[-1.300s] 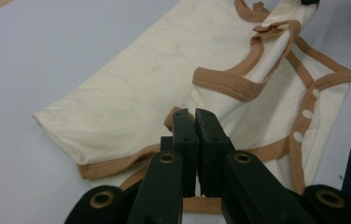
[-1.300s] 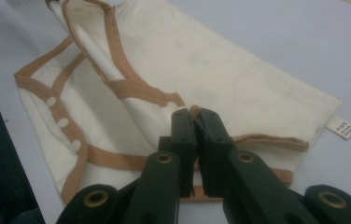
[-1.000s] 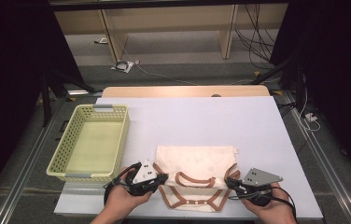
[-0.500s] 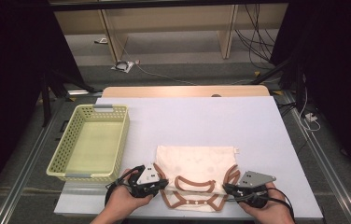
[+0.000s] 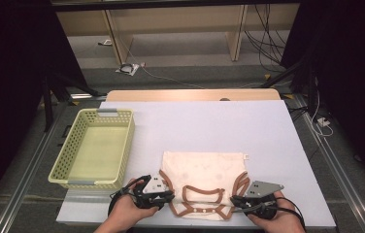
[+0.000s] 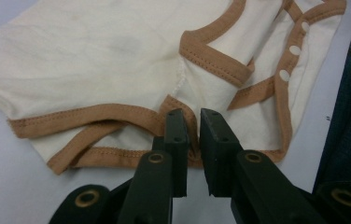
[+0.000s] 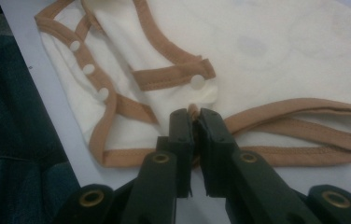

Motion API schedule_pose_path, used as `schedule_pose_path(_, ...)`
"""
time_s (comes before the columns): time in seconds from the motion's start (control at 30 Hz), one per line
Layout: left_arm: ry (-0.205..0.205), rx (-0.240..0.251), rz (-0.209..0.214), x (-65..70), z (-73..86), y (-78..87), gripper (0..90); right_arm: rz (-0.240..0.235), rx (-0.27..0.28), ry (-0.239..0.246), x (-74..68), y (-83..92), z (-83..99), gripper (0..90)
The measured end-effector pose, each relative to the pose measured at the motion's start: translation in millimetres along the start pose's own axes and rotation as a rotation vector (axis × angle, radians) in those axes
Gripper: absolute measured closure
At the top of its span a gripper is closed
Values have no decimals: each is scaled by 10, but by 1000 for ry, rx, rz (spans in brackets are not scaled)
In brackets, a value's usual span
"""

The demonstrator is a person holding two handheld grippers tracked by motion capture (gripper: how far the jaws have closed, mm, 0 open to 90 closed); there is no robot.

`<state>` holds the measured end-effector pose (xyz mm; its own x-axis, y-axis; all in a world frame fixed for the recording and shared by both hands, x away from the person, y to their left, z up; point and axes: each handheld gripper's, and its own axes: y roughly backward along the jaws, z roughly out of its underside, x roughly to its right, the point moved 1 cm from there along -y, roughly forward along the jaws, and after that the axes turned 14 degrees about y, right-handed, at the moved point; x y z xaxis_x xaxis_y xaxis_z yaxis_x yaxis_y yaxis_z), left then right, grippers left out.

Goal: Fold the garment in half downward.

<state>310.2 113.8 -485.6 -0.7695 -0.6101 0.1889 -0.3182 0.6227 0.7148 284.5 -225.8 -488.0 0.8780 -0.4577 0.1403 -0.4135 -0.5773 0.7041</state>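
We find the cream bodysuit (image 5: 205, 182) lying flat at the table's (image 5: 268, 126) near edge. The left gripper (image 6: 193, 122) has just been loosening, its jaws slightly parted around the brown trim; the right gripper (image 7: 193, 120) pinches a fold of trim.

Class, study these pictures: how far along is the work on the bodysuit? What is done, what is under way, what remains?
Done: the bodysuit lies spread flat on the table. In hand: the right gripper pinches its brown trim at one near corner. The left gripper has just been opening its jaws, and the trim lies loose in the gap. Left, probably: folding it, perhaps then putting it in the empty basket.
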Motion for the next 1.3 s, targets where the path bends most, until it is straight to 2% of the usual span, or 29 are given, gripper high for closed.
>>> schedule_pose_path(0.2,-4,-15,2,17,24,15,795,-14,-6,6,-27,10,7,841)
schedule_pose_path(0.33,10,-8,29,21,20,76,764,-26,-13,12,-46,17,9,838)
schedule_pose_path(0.47,106,52,68,-43,-63,179,658,-30,-16,13,-69,28,16,831)
schedule_pose_path(0.6,151,120,34,-100,-208,245,603,-32,-20,13,-93,44,27,831)
schedule_pose_path(0.7,168,131,12,-93,-311,196,611,-32,-22,15,-103,57,37,831)
schedule_pose_path(0.77,165,108,1,-74,-357,116,649,-30,-21,17,-109,65,46,831)
schedule_pose_path(0.8,154,78,-2,-66,-374,74,680,-32,-25,13,-116,74,49,830)
schedule_pose_path(0.9,174,12,16,-39,-399,-66,790,-37,-28,11,-129,90,61,808)
schedule_pose_path(0.93,174,12,16,-39,-399,-66,811,-37,-28,11,-129,90,61,808)
schedule_pose_path(0.97,179,-25,26,-31,-397,-144,835,-41,-28,4,-126,108,73,771)
schedule_pose_path(1.03,174,-52,30,-22,-387,-199,851,-37,-26,1,-107,128,77,730)
schedule_pose_path(1.13,179,-75,44,-4,-364,-235,868,-18,6,-28,-7,197,74,637)
schedule_pose_path(1.23,172,-87,47,17,-342,-237,873,41,39,-51,121,273,57,619)
schedule_pose_path(1.3,170,-99,54,28,-327,-238,874,59,47,-69,192,297,30,640)
